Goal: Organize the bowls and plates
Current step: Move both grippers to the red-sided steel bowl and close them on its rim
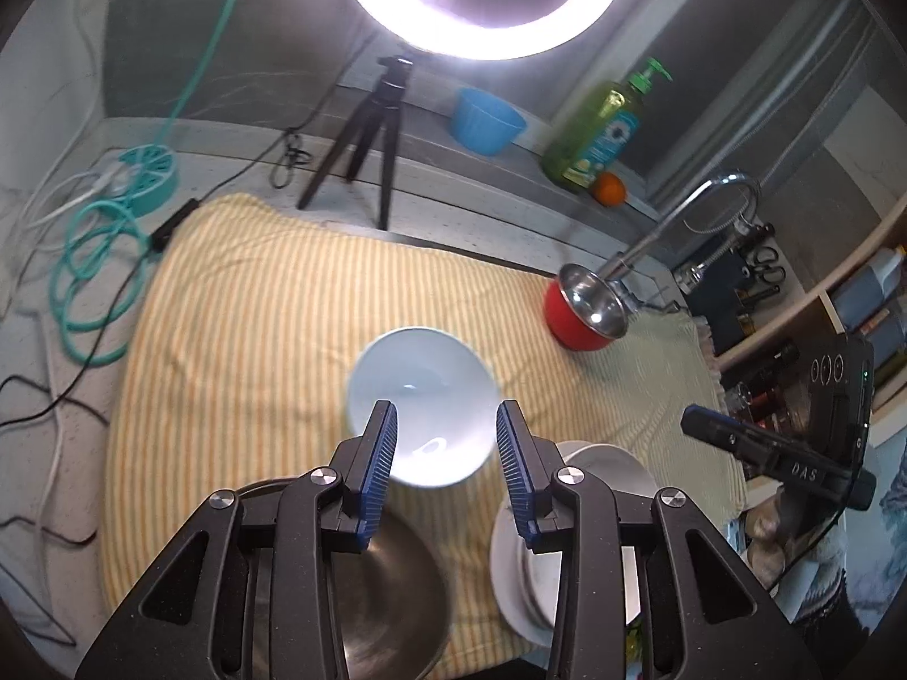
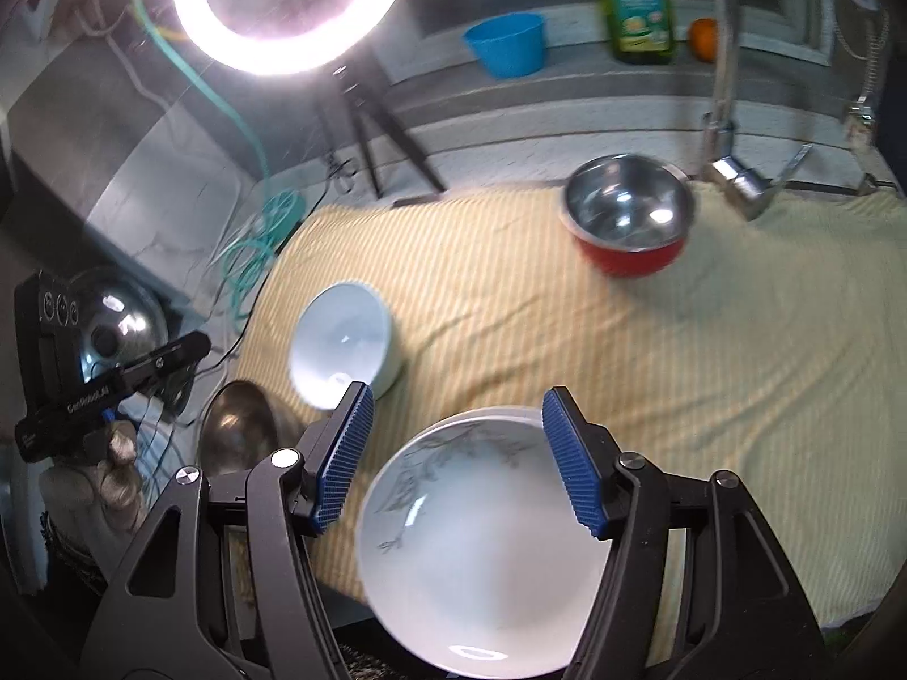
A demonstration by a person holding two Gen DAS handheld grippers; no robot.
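Yellow-striped cloth (image 1: 272, 306) carries all the dishes. Left gripper (image 1: 446, 442): jaws spread, empty, above the near rim of a white bowl (image 1: 419, 391) at mid-cloth. Steel bowl (image 1: 385, 595) sits near left; stacked white plates (image 1: 527, 572) sit near right. Right gripper (image 2: 458, 453): jaws spread, empty, over a white patterned plate (image 2: 482, 555). Red-sided steel bowl (image 2: 626, 221) stands far right, beside the faucet (image 2: 731, 170).

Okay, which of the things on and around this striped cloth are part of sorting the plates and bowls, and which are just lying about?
Part of the job: white bowl, red bowl, steel bowl, stack of white plates, both open grippers, left gripper and right gripper.

Just lying about: ring light, tripod, blue tub, soap bottle, orange, teal cable, tap.
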